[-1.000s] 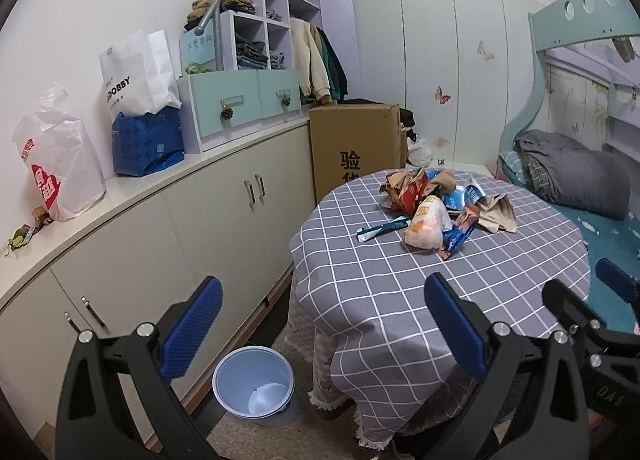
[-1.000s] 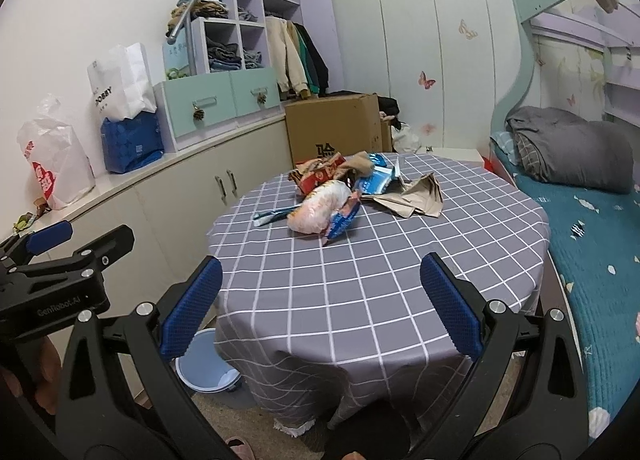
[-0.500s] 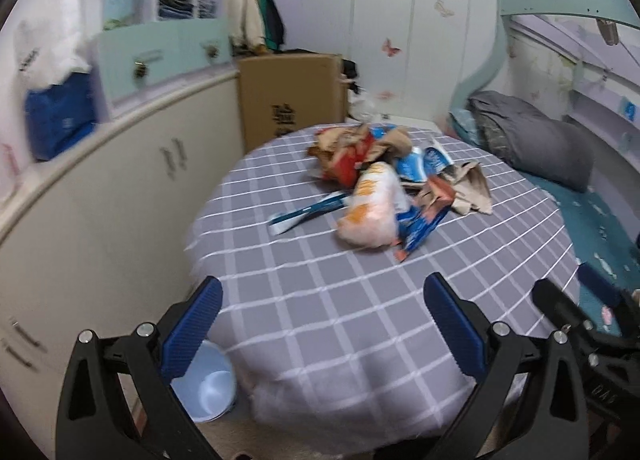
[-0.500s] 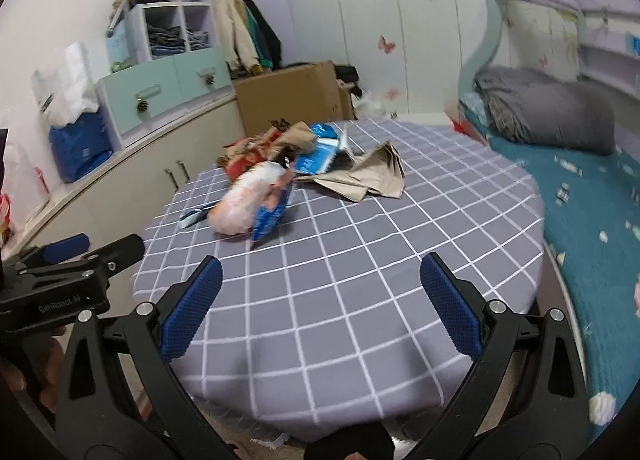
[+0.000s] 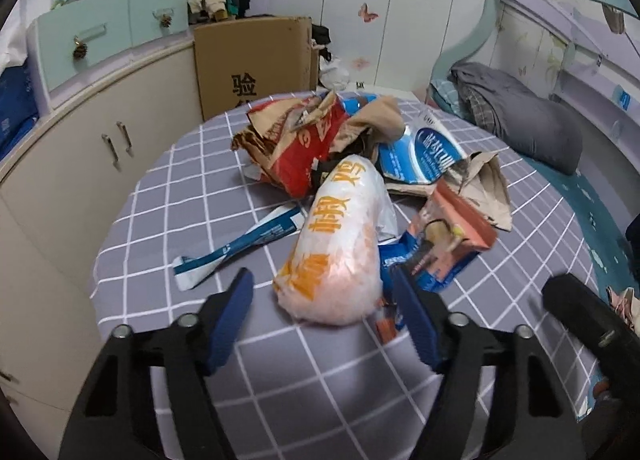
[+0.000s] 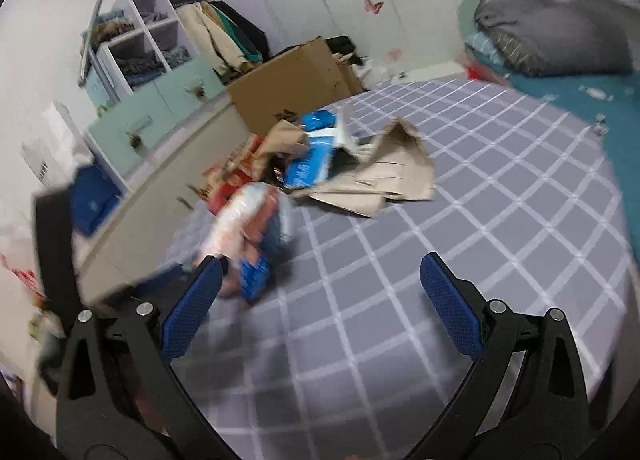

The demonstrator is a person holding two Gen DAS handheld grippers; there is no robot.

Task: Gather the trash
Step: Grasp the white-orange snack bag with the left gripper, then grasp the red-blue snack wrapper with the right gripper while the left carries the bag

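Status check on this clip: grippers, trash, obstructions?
Left hand-held gripper jaws just been closing, straddling white snack bag, not yet pinching. Right hand-held gripper open, empty. Trash pile on checked table. Nothing blocking.

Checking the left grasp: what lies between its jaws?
In the left wrist view, the near end of the white-and-orange snack bag lies there; pads not touching.

A heap of trash (image 5: 360,164) lies on the table (image 5: 180,188), toward its far side. The puffed bag (image 5: 340,252) is the nearest piece; a torn strip (image 5: 240,244) lies at its 9 o'clock, a flat packet (image 5: 448,244) at 3, a crumpled wrapper (image 5: 296,148) at 12. Behind the table stands a box (image 5: 252,60); cabinets (image 5: 100,148) run at 9 o'clock, the bed (image 5: 520,120) at 2.
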